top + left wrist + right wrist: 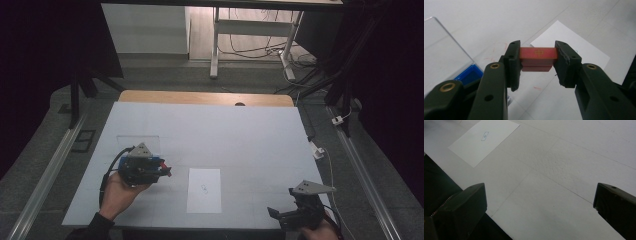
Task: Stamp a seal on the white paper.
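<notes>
**Left jaws clamped, right jaws spread**

The left hand-held gripper point(165, 170), gripped from behind by the person's left hand point(120, 192), hangs over the left part of the white worktop point(240, 130), its black jaws closed on a small flat red rectangular piece point(538, 53). The right hand-held gripper point(272, 212) sits at the near right edge, jaws wide apart and empty.
</notes>
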Demonstrator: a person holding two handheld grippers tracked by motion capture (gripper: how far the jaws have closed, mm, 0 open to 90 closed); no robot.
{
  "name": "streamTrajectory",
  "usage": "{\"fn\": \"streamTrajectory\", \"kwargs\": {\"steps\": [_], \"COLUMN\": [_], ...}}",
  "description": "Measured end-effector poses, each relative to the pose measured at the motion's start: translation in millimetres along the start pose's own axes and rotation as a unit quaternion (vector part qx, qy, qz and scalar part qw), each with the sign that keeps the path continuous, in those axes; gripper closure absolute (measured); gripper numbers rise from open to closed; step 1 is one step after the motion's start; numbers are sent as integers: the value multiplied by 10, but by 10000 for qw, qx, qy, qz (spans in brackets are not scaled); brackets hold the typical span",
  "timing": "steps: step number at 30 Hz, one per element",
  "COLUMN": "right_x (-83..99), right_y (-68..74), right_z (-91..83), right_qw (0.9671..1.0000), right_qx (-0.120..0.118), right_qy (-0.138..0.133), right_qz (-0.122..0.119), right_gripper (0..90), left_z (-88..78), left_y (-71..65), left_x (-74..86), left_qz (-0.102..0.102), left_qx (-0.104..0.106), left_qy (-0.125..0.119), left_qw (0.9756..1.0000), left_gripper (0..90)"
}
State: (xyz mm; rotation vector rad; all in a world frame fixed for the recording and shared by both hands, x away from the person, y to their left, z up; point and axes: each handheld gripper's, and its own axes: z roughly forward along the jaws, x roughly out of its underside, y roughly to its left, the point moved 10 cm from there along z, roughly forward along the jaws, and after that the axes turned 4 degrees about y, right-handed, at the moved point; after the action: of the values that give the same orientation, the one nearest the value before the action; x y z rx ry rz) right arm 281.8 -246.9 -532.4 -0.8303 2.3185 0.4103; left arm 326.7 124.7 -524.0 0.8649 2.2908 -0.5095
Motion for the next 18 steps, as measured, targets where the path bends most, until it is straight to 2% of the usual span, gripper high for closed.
{"fn": "streamTrajectory", "kwargs": {"steps": [5,9,18], "right_x": [0,-1,-3], "right_y": [2,1,2], "right_z": [0,-2,-7], "right_qw": [10000,10000,10000], "right_qx": [-2,-6,-15], "right_qy": [-5,-11,-23], "right_qz": [1,5,19], "right_gripper": [0,0,0], "left_z": [-29,-42,-126], "left_y": [61,145,336], "left_x": [39,92,165], "left_qz": [-61,-95,-390], "left_qx": [-96,-267,-481], "left_qy": [19,102,35], "left_qw": [9999,9995,9981], "left_gripper": [584,583,583]}}
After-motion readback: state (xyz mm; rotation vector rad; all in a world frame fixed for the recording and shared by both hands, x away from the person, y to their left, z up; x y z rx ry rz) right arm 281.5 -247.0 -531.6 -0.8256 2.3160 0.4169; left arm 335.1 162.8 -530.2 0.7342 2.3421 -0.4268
